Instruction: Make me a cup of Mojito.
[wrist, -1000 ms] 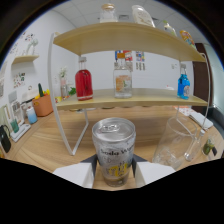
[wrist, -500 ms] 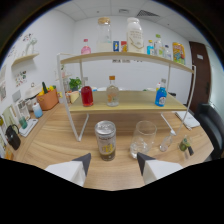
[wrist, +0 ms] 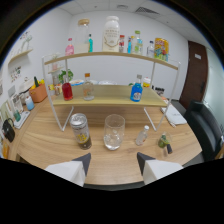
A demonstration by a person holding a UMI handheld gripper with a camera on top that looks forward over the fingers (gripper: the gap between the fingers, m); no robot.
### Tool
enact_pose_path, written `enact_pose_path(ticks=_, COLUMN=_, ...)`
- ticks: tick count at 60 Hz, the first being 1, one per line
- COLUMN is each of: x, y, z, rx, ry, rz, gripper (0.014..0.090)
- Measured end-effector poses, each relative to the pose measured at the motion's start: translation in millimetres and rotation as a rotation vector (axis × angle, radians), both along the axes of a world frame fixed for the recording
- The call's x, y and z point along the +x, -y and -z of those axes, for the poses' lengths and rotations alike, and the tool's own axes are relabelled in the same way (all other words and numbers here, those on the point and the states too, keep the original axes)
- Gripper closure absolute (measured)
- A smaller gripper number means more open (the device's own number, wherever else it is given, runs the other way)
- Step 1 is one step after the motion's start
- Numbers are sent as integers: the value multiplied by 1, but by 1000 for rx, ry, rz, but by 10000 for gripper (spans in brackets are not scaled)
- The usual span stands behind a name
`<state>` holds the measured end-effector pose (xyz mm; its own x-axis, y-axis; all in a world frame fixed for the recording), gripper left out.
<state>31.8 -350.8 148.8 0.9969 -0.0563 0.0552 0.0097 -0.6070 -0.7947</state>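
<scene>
The gripper (wrist: 110, 165) hung above the near edge of the wooden surface (wrist: 50, 140), its jaws spread apart and holding nothing. Just beyond the jaws stood 3 items in a row: a drinks can (wrist: 80, 131) on the left, upright, with its top tilted slightly away; a clear glass (wrist: 113, 132) in the middle, with what looked like ice in its lower half; and a small clear bottle (wrist: 143, 135) to the right of the glass. Further right, near the surface's edge, sat a small dark-and-green object (wrist: 164, 142), too small to identify.

Behind this row rose a 2-tier shelf (wrist: 107, 100) on white legs. Its lower tier carried a red bottle (wrist: 67, 91) at left, a clear bottle (wrist: 88, 87) beside it, and a blue bottle (wrist: 136, 92) toward the right. The upper tier held several more bottles and a large white jug (wrist: 111, 33). At far left an orange pot (wrist: 37, 92) with a plant stood on the surface. A dark chair (wrist: 207, 125) stood at the right.
</scene>
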Motion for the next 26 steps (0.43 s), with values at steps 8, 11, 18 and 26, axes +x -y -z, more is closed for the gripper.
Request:
enact_pose_path(ticks=8, x=8, y=3, z=-2, rx=-7, ry=-7, rz=-12, gripper=191)
enact_pose_path(ticks=11, x=11, y=4, z=-2, rx=-8, ry=-13, rz=-13, gripper=191)
enact_pose_path(ticks=18, x=17, y=2, z=-4, rx=-11, ry=-13, rz=-16, gripper=188)
enact_pose_path(ticks=26, x=21, y=2, z=-4, rx=-17, ry=-10, rz=-17, gripper=190)
